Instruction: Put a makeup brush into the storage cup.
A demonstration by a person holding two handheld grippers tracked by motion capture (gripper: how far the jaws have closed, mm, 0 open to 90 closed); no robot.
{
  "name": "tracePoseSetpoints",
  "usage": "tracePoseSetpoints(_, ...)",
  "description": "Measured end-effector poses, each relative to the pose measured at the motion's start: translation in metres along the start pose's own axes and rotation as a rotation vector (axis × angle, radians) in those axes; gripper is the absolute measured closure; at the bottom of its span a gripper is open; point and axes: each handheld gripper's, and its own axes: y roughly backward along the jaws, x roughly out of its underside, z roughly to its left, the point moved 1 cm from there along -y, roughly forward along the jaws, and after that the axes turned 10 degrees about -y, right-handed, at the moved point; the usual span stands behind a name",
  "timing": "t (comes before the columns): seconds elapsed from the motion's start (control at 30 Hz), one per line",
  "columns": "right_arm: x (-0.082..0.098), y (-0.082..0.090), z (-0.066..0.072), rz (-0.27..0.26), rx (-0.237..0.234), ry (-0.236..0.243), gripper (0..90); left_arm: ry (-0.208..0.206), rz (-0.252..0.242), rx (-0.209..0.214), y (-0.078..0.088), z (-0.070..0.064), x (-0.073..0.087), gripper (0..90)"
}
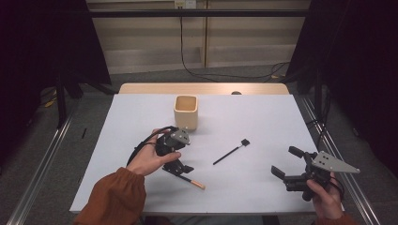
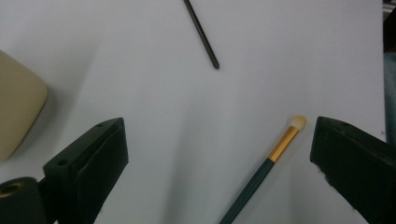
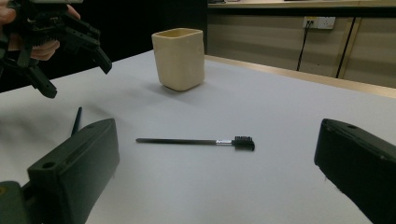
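Item: green-handled makeup brush (image 1: 191,181), lying flat on tabletop (image 1: 263,112), pale tip pointing toward my right, long axis slanting. I am hovering left gripper (image 1: 177,165) over it, jaws wide, presumably straddling for pickup. Right gripper (image 1: 286,164) is waiting empty, jaws wide. Beige cup (image 1: 186,111) is standing upright beyond; black spoolie brush (image 1: 231,151) is lying between.

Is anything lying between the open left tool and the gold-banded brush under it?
Nothing visible. The left tool hangs open over the brush, whose tip lies between the jaws on bare table. The black brush and the cup sit off to the sides.
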Motion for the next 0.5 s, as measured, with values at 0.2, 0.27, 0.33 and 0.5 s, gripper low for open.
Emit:
tracePoseSetpoints(0.2,0.0,0.0,0.0,0.0,0.0,0.0,0.0,-0.018,0.041,0.026,-0.009,-0.002,0.0,5.0)
tracePoseSetpoints(0.27,0.0,0.0,0.0,-0.001,0.0,0.0,0.0,-0.022,0.062,0.054,-0.012,-0.004,0.0,5.1)
tracePoseSetpoints(0.33,0.0,-0.001,0.0,0.002,0.0,0.0,0.0,-0.033,0.083,0.071,-0.016,-0.007,0.0,5.2)
tracePoseSetpoints(0.5,0.001,-0.001,0.0,0.008,-0.002,0.002,0.0,-0.04,0.115,0.089,-0.024,-0.01,-0.001,5.9)
